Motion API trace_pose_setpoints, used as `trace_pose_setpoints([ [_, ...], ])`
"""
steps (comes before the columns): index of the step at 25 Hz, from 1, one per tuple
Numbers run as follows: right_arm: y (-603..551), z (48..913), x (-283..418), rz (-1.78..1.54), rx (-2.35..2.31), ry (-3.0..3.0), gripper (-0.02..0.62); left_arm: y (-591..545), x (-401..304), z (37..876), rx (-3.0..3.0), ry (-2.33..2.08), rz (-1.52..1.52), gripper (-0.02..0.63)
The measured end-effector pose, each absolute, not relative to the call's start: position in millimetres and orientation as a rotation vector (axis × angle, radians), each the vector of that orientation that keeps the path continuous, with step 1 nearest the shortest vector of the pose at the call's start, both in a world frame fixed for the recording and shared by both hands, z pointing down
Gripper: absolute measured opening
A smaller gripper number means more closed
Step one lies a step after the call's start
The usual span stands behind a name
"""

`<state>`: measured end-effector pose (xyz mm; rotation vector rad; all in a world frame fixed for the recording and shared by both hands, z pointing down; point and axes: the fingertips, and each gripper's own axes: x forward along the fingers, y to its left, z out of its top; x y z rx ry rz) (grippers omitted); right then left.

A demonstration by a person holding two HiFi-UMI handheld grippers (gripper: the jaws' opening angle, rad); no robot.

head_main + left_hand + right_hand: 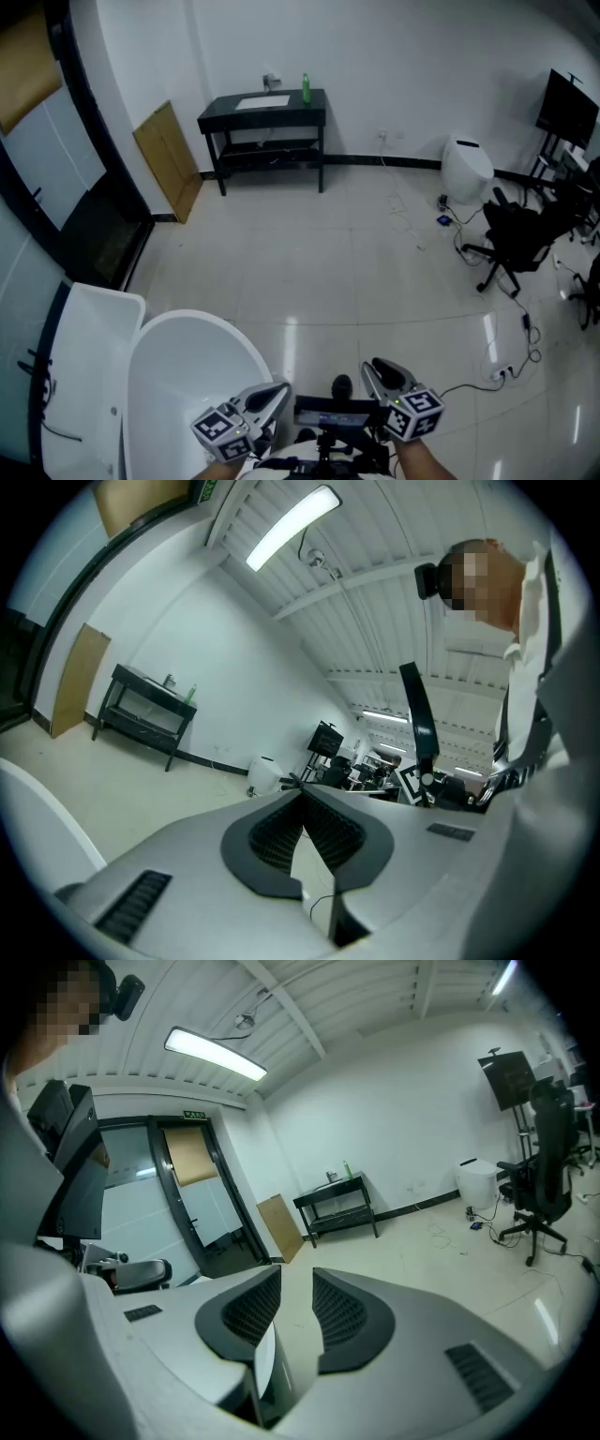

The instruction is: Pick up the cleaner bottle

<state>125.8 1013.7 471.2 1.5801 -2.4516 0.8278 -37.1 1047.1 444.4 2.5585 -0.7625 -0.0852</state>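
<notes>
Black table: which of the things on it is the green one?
The cleaner bottle, standing upright at the right; the sheet beside it is white and lies flat.

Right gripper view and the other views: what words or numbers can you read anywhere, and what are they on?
No text can be read in any view.
Green sign above the door: too small to read.
Green cleaner bottle on the black table: any print is too small to tell.
Marker cubes: only black-and-white square patterns, no letters or numbers.
</notes>
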Motion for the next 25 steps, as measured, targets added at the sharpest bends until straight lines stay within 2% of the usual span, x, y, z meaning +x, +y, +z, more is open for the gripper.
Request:
trace_pose_setpoints([
  [7,911,481,152,0.853,1.515,-2.497,0.098,955,-15,440,2.553,-0.836,-0.101,0.0],
  [12,840,466,180,0.836,1.458,-2.538,0.098,887,28,419,2.567,-0.842,-0.126,0.0],
  [19,784,470,213,0.874,1.444,-2.541,0.098,831,66,426,2.56,-0.85,-0.082,0.0],
  [25,741,481,217,0.901,1.428,-2.516,0.098,784,65,433,2.526,-0.859,-0.072,0.0],
])
